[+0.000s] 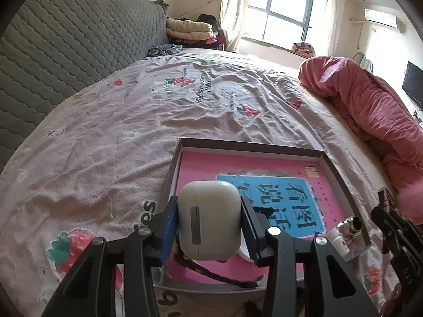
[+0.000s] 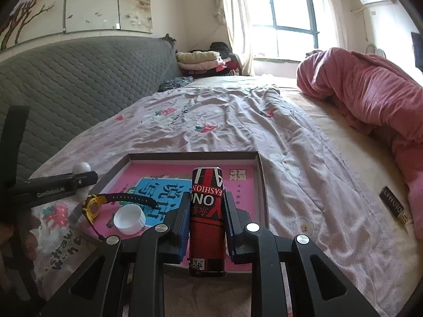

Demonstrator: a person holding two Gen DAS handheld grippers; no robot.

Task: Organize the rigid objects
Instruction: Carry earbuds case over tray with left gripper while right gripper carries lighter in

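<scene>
Bed [image 2: 238, 121]: carries everything; a wrinkled strawberry-print sheet runs ahead of both claws, with a pink quilt [image 2: 370, 89] bunched far ahead to the right.
Tray [image 2: 260, 174]: a shallow dark-rimmed box lid lying just ahead of and below both claws; inside it a pink book with a blue panel [image 2: 156, 187] covers the floor.
Tray contents: on the book lie a yellow-cased watch [image 2: 91, 207] with its black strap stretched toward the right claw, and a white bottle cap [image 2: 129, 219] open side up, just left of the right claw.
Right claw [image 2: 207, 227]: narrow, clamped on a red and black lighter [image 2: 207, 211]; the lighter's long axis runs along the fingers, its printed end pointing away over the tray.
Left claw [image 1: 208, 219]: about half spread, its pads pressed on a white earbud case [image 1: 210, 216]; the case stands lengthwise between the fingers, rounded end pointing forward over the tray's near left part.
Left view only: the case's hinge strip, and the watch face beside the cap at the tray's right corner.
Right view only: the lighter's lettering, and the left claw side-on at far left.
</scene>
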